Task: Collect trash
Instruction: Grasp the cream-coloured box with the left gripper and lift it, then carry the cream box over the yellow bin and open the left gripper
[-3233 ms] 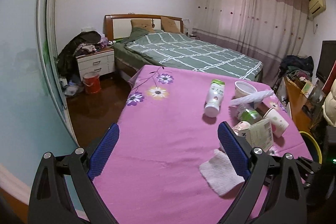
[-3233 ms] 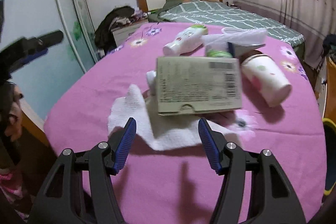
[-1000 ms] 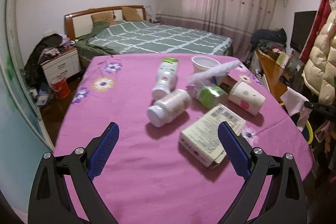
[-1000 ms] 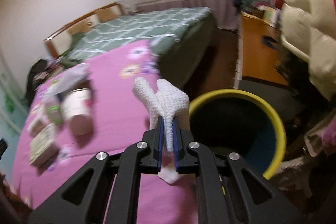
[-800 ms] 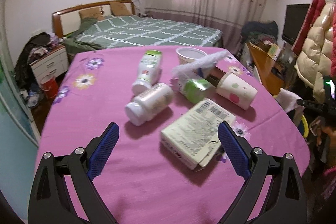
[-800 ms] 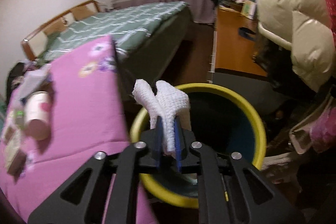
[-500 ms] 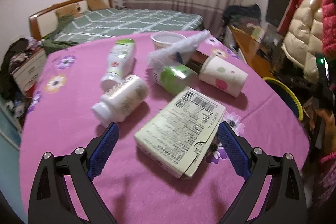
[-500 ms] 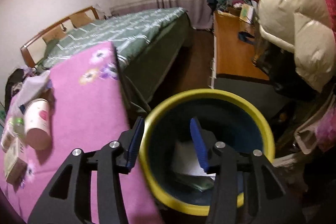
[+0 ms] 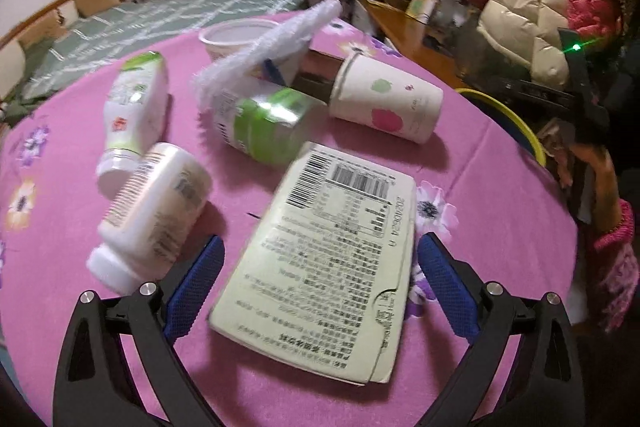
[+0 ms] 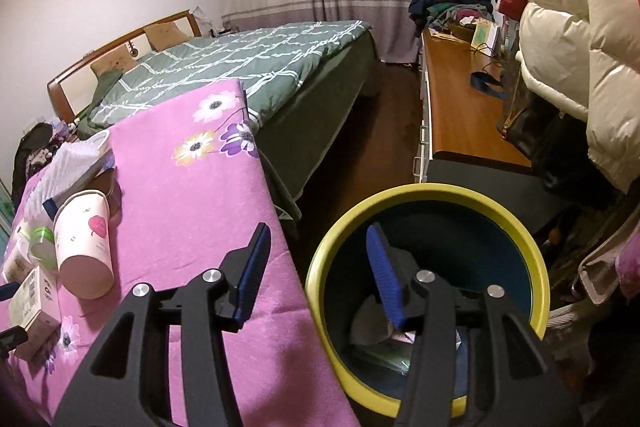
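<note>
The left claw [image 9: 320, 281] is spread, straddling a flat carton [image 9: 324, 247] on the pink tabletop [image 9: 500, 187]; its barcode shows, the small print is unreadable. The right claw [image 10: 316, 275], just opened and empty, hangs over the yellow-rimmed bin [image 10: 516, 227], whose contents are half hidden.

The flat carton [image 9: 328, 251] seemingly reads "20240624 A" beside its barcode.

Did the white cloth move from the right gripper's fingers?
Yes. The right gripper opened over the yellow bin; the white cloth now lies down inside it.
</note>
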`<state>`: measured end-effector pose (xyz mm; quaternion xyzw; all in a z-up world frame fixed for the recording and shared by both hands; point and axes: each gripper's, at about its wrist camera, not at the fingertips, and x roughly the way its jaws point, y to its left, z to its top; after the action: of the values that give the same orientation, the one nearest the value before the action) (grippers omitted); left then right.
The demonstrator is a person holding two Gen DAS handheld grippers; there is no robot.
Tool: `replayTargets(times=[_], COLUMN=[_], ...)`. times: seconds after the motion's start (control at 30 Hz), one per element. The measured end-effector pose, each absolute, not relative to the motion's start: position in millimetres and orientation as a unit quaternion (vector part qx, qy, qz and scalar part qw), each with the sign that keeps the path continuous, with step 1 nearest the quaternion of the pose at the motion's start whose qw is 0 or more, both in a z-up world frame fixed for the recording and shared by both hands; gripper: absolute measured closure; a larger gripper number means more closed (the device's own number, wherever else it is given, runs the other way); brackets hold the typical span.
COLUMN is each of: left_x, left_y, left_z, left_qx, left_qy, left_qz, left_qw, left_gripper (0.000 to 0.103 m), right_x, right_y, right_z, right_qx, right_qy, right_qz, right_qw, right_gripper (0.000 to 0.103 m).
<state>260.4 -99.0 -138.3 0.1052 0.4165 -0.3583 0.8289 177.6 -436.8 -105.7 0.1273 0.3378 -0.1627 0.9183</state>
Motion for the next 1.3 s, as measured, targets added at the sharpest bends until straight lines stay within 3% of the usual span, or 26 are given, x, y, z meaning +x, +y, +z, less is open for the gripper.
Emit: replayTargets(times=[0.43, 0.6, 0.97, 1.3], left_x=[252.9, 255.1, 228.5, 211.3], left_y=[-131.7, -139.8, -165.0, -247.5], left_z=[-150.9, -149.4, -116.4, -75.5], left_qx=[0.135, 0.152, 0.165, 0.175], left_qy=[0.457, 0.461, 0.438, 0.399], left_qz=[-0.328, -0.306, -0.334, -0.406], left_qw=[0.816, 0.819, 0.818, 0.803], left_gripper=[0.007, 0.029, 0.032, 0.032], right_x=[177.1, 176.8, 162.7, 111.8], right_y=[-445.7, -446.9, -445.8, -477.3], right_z=[-109.0, -109.3, -103.1, -79.9], right_qx=[0.145, 0.150, 0.152, 0.145], right_qy=[0.342, 0.343, 0.322, 0.302], right_qz=[-0.163, -0.160, -0.153, -0.171], right_qw=[0.914, 0.913, 0.922, 0.927], right_gripper=[0.055, 0.055, 0.055, 0.055])
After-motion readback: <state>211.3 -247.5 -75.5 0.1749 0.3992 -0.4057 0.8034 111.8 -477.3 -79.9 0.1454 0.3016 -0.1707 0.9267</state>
